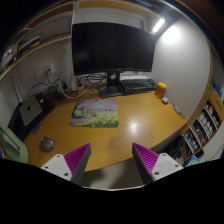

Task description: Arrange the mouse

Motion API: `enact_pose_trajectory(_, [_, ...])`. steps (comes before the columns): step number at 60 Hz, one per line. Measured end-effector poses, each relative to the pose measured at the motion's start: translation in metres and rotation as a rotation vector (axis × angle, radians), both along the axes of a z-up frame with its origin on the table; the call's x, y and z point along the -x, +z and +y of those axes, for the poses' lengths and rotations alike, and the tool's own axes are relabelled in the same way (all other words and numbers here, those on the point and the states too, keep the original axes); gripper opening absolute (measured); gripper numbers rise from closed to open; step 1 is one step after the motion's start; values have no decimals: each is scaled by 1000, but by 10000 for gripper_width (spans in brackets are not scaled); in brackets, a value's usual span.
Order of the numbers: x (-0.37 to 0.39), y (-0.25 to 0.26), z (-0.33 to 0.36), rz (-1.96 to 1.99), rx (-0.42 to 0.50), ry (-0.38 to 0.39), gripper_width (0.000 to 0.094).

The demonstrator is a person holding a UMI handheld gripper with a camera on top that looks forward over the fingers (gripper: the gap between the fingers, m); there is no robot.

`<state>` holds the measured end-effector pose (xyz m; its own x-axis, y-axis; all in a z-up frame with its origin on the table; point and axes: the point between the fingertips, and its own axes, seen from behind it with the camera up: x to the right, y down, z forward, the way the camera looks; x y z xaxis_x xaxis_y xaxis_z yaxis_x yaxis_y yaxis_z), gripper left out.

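My gripper (111,152) is open and empty, held high above the near edge of a wooden desk (140,120). Its two magenta pads (76,158) stand wide apart with only desk surface between them. A flowered mouse mat (96,112) lies flat in the middle of the desk, well beyond the fingers. A small grey rounded thing (46,144), which may be the mouse, sits on the desk to the left of the left finger, apart from the mat.
A large dark monitor (112,46) stands at the back of the desk with a keyboard (137,87) in front of it. An orange cup (161,90) is at the back right. A laptop (31,108) is at the left. Shelves (205,125) stand to the right.
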<state>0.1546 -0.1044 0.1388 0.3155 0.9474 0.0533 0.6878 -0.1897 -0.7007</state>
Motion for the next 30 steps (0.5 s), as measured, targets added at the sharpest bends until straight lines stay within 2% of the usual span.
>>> enact_pose_trajectory(13, [-1,-14,-17,-7,4,15,857])
enact_pose_trajectory(30, [-3,-23,-83,18,9,153,858])
